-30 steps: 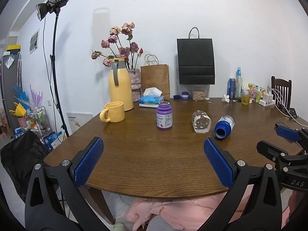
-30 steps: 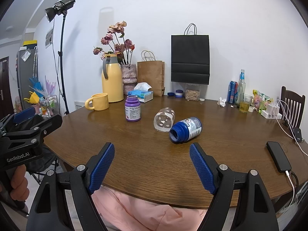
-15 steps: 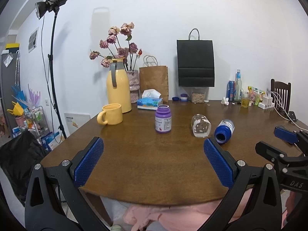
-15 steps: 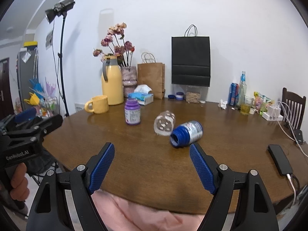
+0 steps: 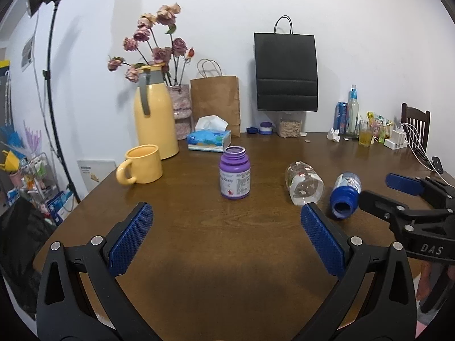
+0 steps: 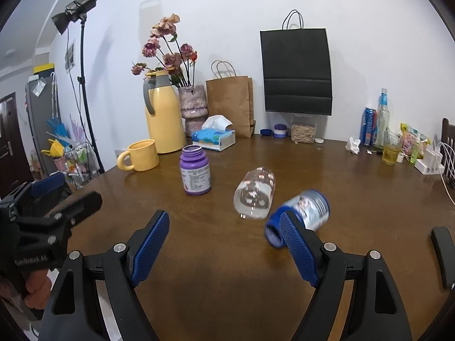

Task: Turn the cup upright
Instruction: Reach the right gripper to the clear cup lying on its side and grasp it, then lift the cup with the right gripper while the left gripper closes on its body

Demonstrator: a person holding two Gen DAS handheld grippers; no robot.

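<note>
A clear patterned glass cup point(image 5: 304, 183) lies on its side in the middle of the brown table point(image 5: 227, 255); it also shows in the right wrist view point(image 6: 255, 193). A blue bottle point(image 5: 345, 194) lies on its side just right of it, also in the right wrist view point(image 6: 301, 216). My left gripper point(image 5: 227, 240) is open and empty, above the table short of the cup. My right gripper point(image 6: 224, 243) is open and empty, its right finger in front of the blue bottle. The right gripper shows at the right edge of the left wrist view point(image 5: 409, 199).
An upright purple bottle point(image 5: 235, 176) stands left of the cup. A yellow mug point(image 5: 142, 164), yellow thermos point(image 5: 155, 113), tissue box point(image 5: 209, 137), paper bags and a flower vase stand at the back left. Drinks and chargers sit at the back right. A phone point(image 6: 443, 253) lies at right.
Both grippers have moved forward over the table toward the lying cup and bottle, which now appear larger and closer. Both stay open.
</note>
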